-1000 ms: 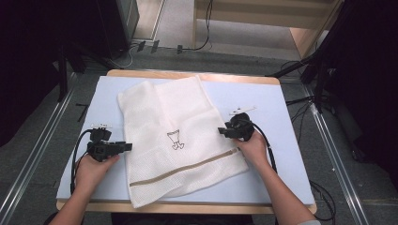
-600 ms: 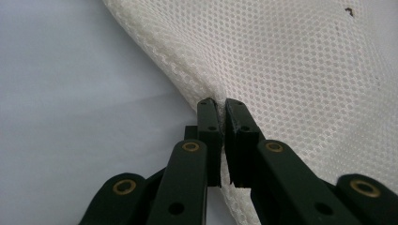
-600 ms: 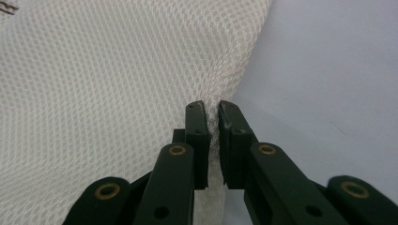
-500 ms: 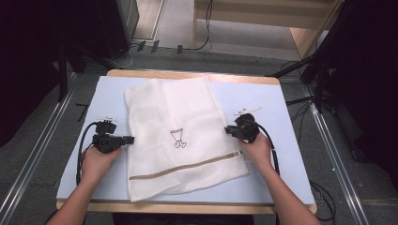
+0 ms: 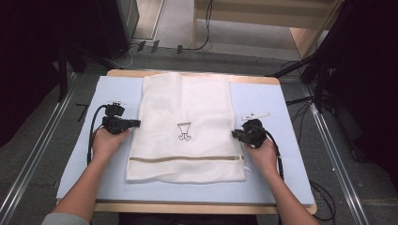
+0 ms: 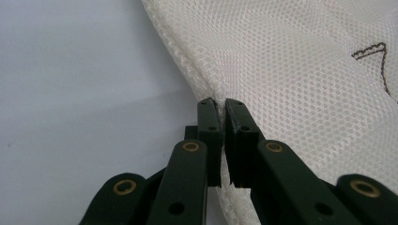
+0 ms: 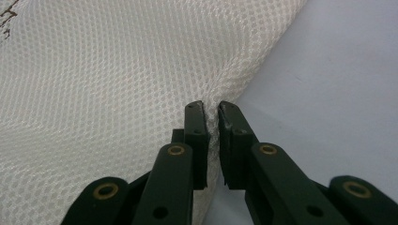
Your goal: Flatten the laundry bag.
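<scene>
One white mesh laundry bag (image 5: pixel 185 126) flat on blue tabletop (image 5: pixel 277 101), zipper band near person's edge, small dark print at centre (contents not discernible). Left tool (image 6: pixel 218 104) pinching bag's left edge, jaws having just closed on mesh. Right tool (image 7: pixel 210 107) likewise clamped on right edge. White tag (image 5: pixel 256 115) just beyond right tool.

Mesh bag (image 5: pixel 185 126) squared up; both jaws closed on edges.

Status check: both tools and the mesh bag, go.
Left tool shut on mesh bag left edge. Right tool shut on right edge. Bag flat on blue mat. Nothing in the way.
</scene>
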